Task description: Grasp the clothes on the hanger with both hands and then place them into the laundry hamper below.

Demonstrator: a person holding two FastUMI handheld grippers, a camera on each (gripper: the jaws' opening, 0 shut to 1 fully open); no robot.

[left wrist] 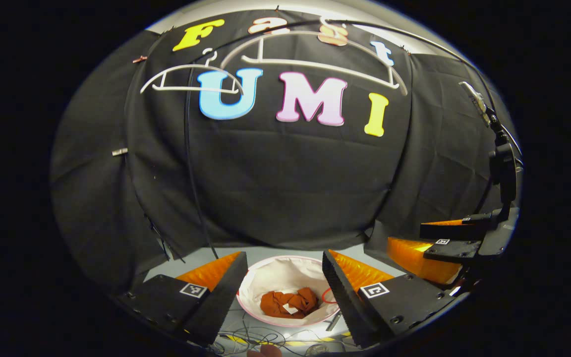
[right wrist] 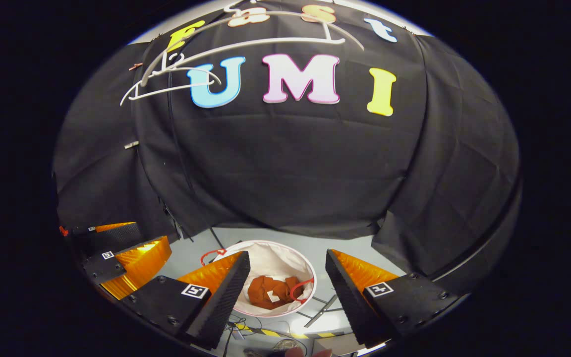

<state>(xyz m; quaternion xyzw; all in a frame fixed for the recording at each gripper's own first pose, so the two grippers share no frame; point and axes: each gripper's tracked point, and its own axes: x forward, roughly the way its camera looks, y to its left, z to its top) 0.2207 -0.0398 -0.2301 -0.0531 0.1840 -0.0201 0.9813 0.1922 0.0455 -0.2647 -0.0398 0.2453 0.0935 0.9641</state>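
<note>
Rust clothes (left wrist: 289,302) lay crumpled in hamper (left wrist: 285,270) below. Bare hangers (left wrist: 315,64) hung above. Left gripper (left wrist: 283,290) and right gripper (right wrist: 285,287): fingers apart, holding nothing.

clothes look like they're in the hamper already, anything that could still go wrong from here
1. The left gripper and the right gripper hang open right above the laundry hamper; lowering either might knock its soft rim and tip it.
2. Loose cables lie on the floor beside the hamper and might snag a gripper.
3. The rust-coloured clothes sit bunched on one side, near the red handle.
</note>
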